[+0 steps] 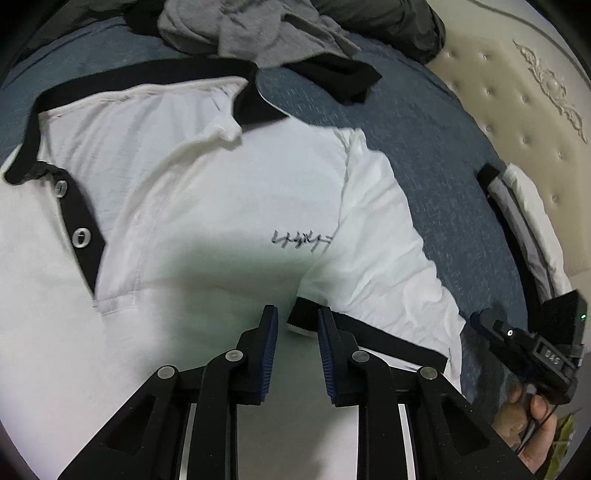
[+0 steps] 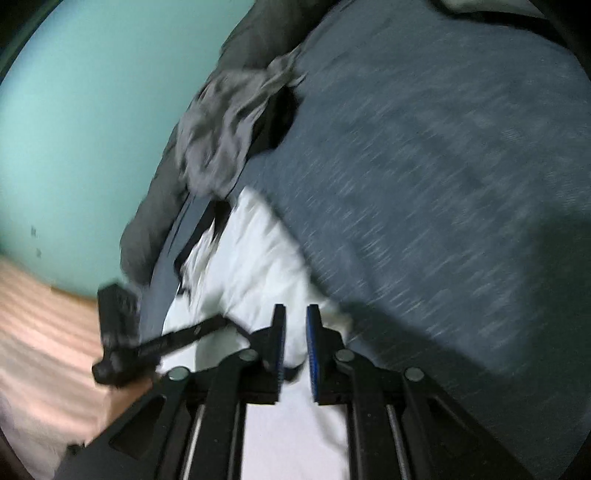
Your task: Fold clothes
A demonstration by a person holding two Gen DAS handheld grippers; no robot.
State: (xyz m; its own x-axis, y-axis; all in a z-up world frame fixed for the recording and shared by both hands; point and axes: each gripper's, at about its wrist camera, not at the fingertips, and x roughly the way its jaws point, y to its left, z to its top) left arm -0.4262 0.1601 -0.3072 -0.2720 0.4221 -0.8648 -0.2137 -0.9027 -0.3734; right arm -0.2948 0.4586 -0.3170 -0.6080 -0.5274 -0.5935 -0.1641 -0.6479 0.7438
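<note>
Folding the white shirt is only getting started.

The white polo shirt (image 1: 207, 177) is lying flat on the blue bed (image 1: 424, 155), right under and ahead of the left gripper (image 1: 295, 325). Its jaws are a little apart, pinching nothing, with the black sleeve cuff (image 1: 369, 332) poking between them. The right gripper (image 2: 295, 332) is also slightly apart over white cloth. A grey clothes pile (image 1: 251, 33) far ahead is waiting.

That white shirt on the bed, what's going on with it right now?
A person is folding a white polo shirt spread on a blue bedspread, working a handheld gripper in each hand. The left gripper sits at the black sleeve cuff, fingers slightly apart. The right gripper hovers over the shirt's edge. A grey garment waits crumpled behind.
</note>
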